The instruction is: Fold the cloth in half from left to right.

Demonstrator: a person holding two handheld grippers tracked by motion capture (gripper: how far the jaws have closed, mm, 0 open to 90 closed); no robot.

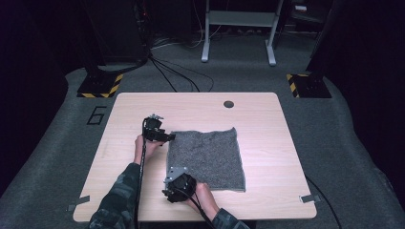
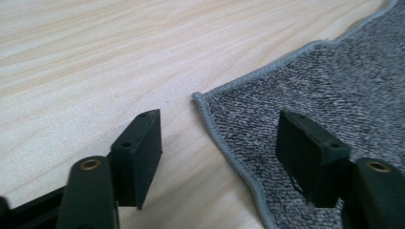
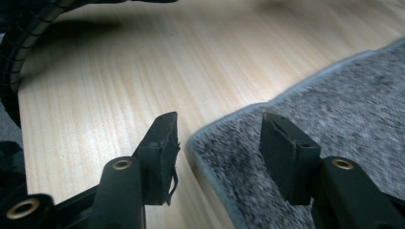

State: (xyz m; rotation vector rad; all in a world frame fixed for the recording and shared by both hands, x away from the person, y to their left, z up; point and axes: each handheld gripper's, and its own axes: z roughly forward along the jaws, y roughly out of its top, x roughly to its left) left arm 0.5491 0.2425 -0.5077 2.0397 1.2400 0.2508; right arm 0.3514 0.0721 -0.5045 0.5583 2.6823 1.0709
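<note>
High view showed a grey towel [image 1: 205, 160] lying flat at centre frame; left gripper [image 1: 165, 137] and right gripper [image 1: 173, 187] straddled its left corners, jaws part-open, gripping nothing; lifting apparently remained.

The left tool [image 2: 217, 162] straddles the grey towel's [image 2: 325, 90] corner, jaws apart.

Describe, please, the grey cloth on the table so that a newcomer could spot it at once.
Start at the pale wooden table. Near its middle lies a flat, roughly square towel of speckled grey pile with a lighter stitched hem. The left gripper and right gripper straddle the two corners of its left edge; it is the only cloth there.
</note>
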